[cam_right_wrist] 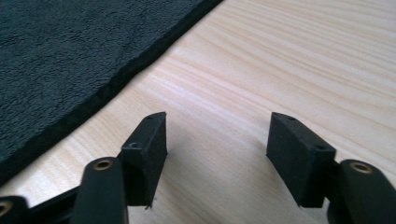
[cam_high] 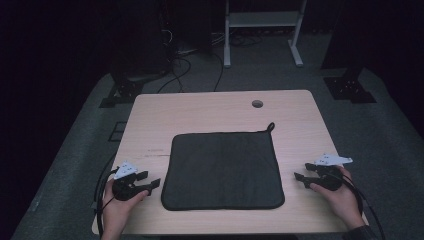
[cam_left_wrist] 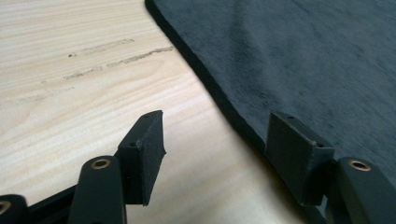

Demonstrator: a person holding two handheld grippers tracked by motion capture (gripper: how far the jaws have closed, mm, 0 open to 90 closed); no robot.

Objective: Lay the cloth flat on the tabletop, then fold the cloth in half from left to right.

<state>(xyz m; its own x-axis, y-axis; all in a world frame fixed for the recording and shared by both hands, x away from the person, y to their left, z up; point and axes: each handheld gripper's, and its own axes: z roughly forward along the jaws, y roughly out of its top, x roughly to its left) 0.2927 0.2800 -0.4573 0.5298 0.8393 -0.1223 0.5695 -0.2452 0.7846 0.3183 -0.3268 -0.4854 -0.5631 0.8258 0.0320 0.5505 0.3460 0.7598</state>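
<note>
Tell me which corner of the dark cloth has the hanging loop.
The far right corner of the dark cloth, diagonally opposite the left gripper. Its small loop pokes onto the table; the other three corners are plain and rounded.

right hand-held gripper point(cam_right_wrist: 217, 140): jaws parted, nothing between them, bare wood in the gap | dark cloth mat point(cam_right_wrist: 70, 56): lying flat on the worktop point(cam_right_wrist: 299, 60), its bound edge running slantwise from top centre to lower left, just clear of the nearer jaw | worktop: pale wood grain, bare beside the mat
</note>
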